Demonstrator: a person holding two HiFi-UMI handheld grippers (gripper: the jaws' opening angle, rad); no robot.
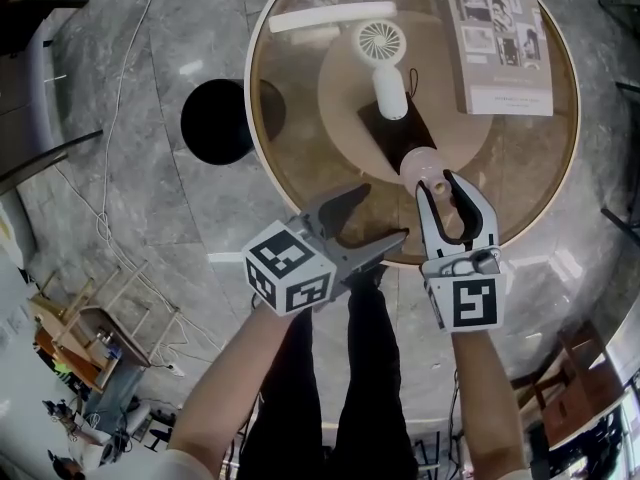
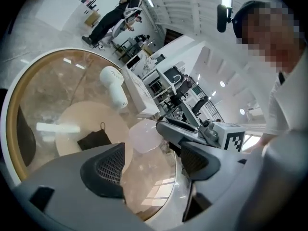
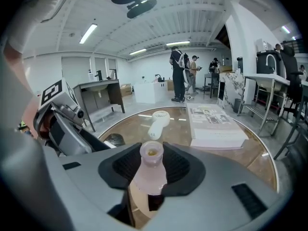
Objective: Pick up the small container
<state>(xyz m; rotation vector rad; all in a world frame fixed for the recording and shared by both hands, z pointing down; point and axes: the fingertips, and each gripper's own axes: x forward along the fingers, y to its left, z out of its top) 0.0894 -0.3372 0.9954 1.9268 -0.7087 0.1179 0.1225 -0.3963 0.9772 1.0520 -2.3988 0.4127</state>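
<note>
Head view: the small container (image 1: 428,163), a pale pink bottle, stands close to the near edge of the round glass table (image 1: 300,118), just in front of a black pouch (image 1: 392,128). My right claw (image 1: 437,180) reaches over that edge with one jaw on either side of it. My left claw (image 1: 386,211) hangs at the same edge, jaws wide apart and holding nothing

Left gripper view: only bare glass and the table's rim (image 2: 9,129) lie between the left claw's (image 2: 151,165) pads. The small container (image 2: 143,136) sits beyond them, untouched from this side

Right gripper view: the small container (image 3: 150,177) fills the gap of the right claw (image 3: 153,165). Both pads lie against its wider body, so I read this claw as gripping it. A fan (image 3: 156,121) and a book (image 3: 211,126) lie farther back

As I judge it, the reach and the grip are done. The bottle still looks to be standing on the glass, so the lift is what remains
</note>
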